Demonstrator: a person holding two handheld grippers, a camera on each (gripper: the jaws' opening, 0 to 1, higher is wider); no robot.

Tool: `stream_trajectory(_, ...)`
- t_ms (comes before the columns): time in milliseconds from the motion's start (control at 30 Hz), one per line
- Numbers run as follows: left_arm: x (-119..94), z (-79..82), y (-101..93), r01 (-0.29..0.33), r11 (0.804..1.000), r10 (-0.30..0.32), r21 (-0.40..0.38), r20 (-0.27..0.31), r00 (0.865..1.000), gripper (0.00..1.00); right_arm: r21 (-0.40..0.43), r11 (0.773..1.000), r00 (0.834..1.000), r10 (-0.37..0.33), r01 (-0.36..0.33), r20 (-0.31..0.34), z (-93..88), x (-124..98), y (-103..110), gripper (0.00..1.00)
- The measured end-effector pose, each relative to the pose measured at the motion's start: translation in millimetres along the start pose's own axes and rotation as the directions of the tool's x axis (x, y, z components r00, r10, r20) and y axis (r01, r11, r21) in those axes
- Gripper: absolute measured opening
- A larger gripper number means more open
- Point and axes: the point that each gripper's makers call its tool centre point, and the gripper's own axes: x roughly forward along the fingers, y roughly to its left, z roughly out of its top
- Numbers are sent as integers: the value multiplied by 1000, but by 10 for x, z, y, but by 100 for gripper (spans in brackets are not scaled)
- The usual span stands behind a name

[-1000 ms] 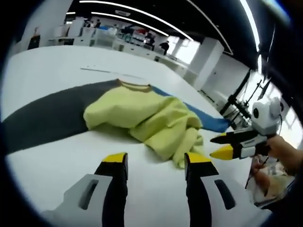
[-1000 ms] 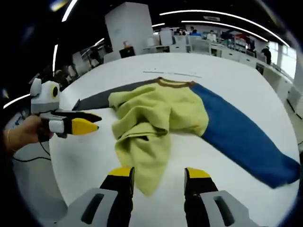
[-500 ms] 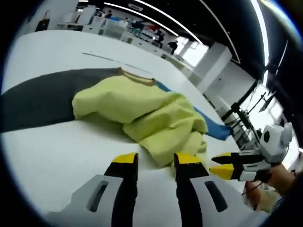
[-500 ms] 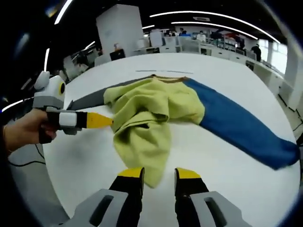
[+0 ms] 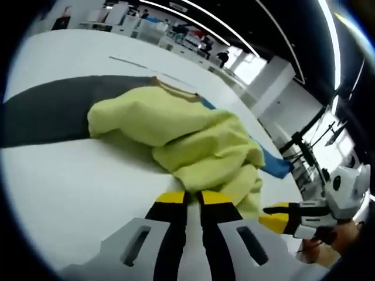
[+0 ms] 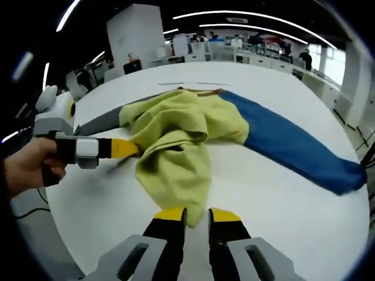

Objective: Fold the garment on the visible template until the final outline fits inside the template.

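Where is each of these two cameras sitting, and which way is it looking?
Left gripper view: rides on the left gripper, looking along its jaws at the yellow garment; the right gripper enters at right.
Right gripper view: rides on the right gripper, facing the same garment; the left gripper and a hand enter at left.
Shared: the garment, its blue sleeve, the white table.

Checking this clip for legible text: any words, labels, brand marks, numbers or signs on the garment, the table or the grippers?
None can be read.
Garment: no print or label shows on the yellow body, blue sleeve or grey sleeve.
Table: thin marks near its far edge, too small to tell if they are text.
Left gripper and right gripper: no markings show.
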Motion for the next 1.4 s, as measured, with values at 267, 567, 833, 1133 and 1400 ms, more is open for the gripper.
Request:
stream_trajectory(267, -51, 88, -50, 25, 1000, -26, 13, 35, 999, 2, 7, 1000, 1000, -19, 19, 14, 24, 22, -6, 3)
stream_trajectory(567, -160, 158, -95, 51, 998, -52, 28, 46, 998, 0, 14, 1000, 1000, 5, -5, 14, 34, 29, 13, 0)
stream_trajectory(833, -440, 205, -142, 106, 991, -109, 85, 28, 994, 0, 56, 997, 997, 41, -45, 65, 154, -153, -36, 0)
stream_trajectory(1133, -816, 264, -131, 148, 982, -152, 115, 32, 988, 0, 15, 997, 994, 75, -76, 77, 208, -377, -59, 0)
stream_trajectory(1400, -1138, 296, -97, 165, 981, -172, 105, 61, 983, 0, 0, 997, 993, 74, -74, 95, 236, -584, -99, 0)
